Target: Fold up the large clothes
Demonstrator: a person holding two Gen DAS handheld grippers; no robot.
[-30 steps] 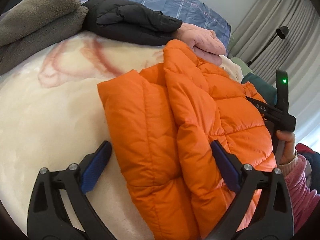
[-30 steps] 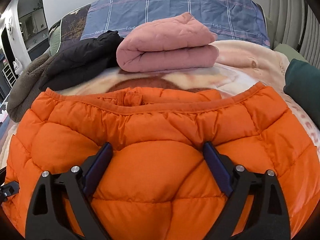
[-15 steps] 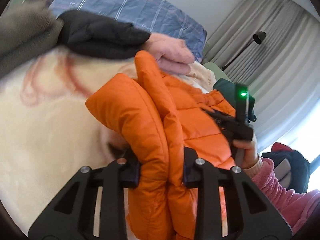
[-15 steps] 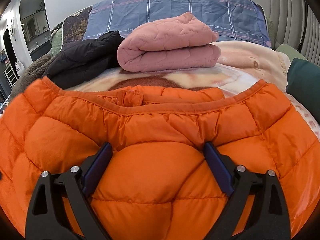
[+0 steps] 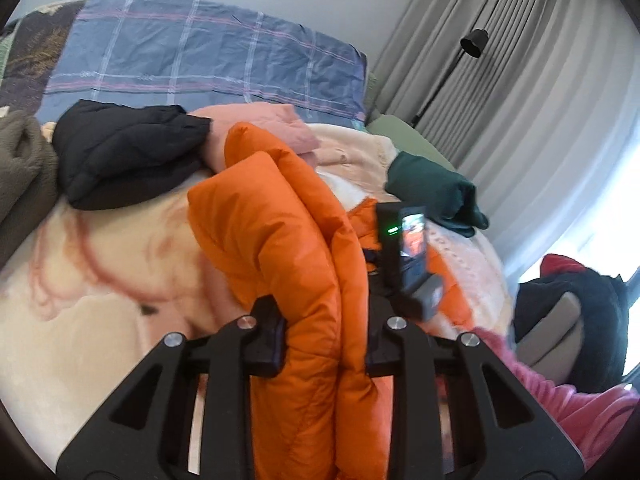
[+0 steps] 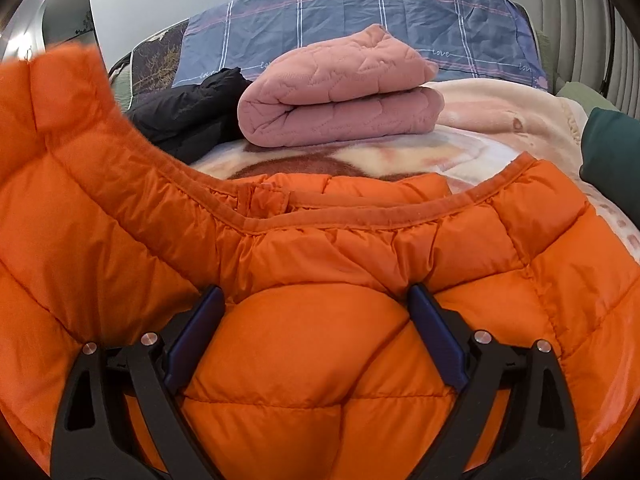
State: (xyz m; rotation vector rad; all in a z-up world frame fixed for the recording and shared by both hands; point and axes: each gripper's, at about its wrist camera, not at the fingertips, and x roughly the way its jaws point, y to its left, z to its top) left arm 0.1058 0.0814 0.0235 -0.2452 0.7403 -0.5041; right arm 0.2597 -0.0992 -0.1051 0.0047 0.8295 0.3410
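An orange puffer jacket (image 5: 280, 232) lies on the bed. My left gripper (image 5: 324, 332) is shut on a thick fold of its side and holds it lifted off the blanket. In the right wrist view the jacket (image 6: 360, 248) fills the lower frame, and its raised side (image 6: 60, 140) stands up at the left. My right gripper (image 6: 316, 312) is open, its blue pads pressed down on either side of a puffed panel below the collar. The right gripper's camera body (image 5: 408, 248) shows just behind the lifted fold in the left wrist view.
A cream patterned blanket (image 5: 100, 280) covers the bed. A folded pink quilted garment (image 6: 340, 92) and a black jacket (image 5: 128, 156) lie behind, with a blue checked pillow (image 6: 360, 16) further back. A dark green garment (image 5: 436, 192) lies at right. A brown fleece (image 5: 20, 172) lies at left.
My left gripper closed on the jacket's side and lifted it up and toward the middle. The right gripper stayed open, pressed on the jacket.
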